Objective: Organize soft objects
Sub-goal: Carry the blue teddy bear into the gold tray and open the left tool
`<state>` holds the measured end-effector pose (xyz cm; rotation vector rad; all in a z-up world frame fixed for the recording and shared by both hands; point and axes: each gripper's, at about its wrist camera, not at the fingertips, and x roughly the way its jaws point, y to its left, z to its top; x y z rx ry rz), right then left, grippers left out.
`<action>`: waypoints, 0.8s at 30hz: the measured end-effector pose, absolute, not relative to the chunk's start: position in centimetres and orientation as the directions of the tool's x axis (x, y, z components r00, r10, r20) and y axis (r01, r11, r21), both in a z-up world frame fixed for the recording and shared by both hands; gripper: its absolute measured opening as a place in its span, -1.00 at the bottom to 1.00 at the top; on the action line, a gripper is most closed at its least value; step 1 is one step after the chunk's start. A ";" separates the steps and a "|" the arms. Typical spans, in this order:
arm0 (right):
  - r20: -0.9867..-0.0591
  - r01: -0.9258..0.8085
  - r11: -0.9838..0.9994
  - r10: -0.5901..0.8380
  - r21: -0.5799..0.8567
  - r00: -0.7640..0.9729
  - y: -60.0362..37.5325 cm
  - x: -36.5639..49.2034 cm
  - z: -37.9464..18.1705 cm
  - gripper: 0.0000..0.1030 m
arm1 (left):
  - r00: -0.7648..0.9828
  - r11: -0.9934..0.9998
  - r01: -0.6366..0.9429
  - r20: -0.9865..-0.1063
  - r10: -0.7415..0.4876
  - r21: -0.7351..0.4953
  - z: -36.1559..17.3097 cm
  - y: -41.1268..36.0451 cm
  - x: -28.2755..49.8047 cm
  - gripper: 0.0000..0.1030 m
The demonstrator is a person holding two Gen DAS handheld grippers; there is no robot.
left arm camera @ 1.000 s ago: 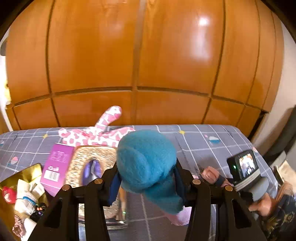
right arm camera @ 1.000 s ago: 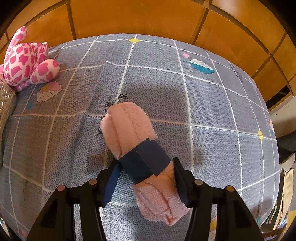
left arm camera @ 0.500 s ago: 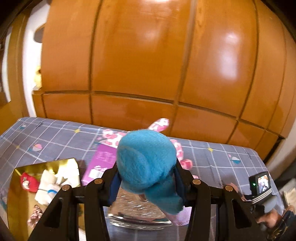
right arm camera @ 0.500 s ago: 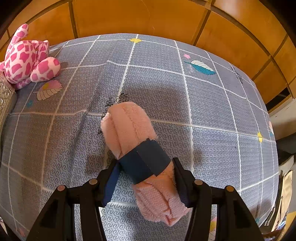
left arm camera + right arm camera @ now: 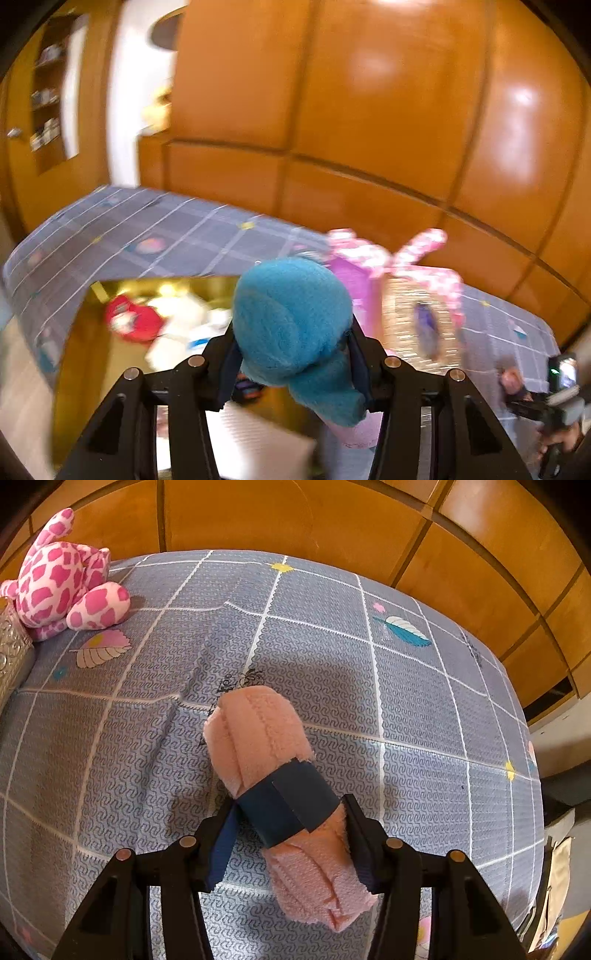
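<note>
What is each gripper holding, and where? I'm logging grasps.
Left gripper: blue towel roll, gripped mid-length. Right gripper: pink towel roll, gripped at its dark band.

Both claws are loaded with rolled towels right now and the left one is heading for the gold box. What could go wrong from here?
1. The blue towel roll bulges well past the left claw, so it may slip or unroll before reaching the gold box.
2. That box already holds a red toy and white items; the roll could land on top and tumble out.
3. The right claw pinches the pink towel roll at its dark band, off-centre, so it might droop.
</note>
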<state>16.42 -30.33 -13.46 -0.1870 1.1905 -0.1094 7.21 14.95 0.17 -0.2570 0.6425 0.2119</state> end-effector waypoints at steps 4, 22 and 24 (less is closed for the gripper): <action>-0.909 -0.022 0.977 -0.187 -0.210 0.371 -30.0 16.2 -13.4 0.00 | 0.733 0.909 -0.391 -0.646 0.211 -0.146 -1.6 19.9 5.6 -0.01; -0.903 0.033 0.987 -0.158 -0.159 0.399 -28.7 15.9 -10.8 -0.21 | 0.578 0.806 -0.588 -0.734 0.355 -0.073 -6.8 28.1 2.1 0.71; -0.889 0.037 0.991 -0.132 -0.129 0.438 -27.8 15.7 -9.4 -0.21 | 0.597 0.812 -0.577 -0.722 0.350 -0.084 -6.3 27.5 2.0 0.78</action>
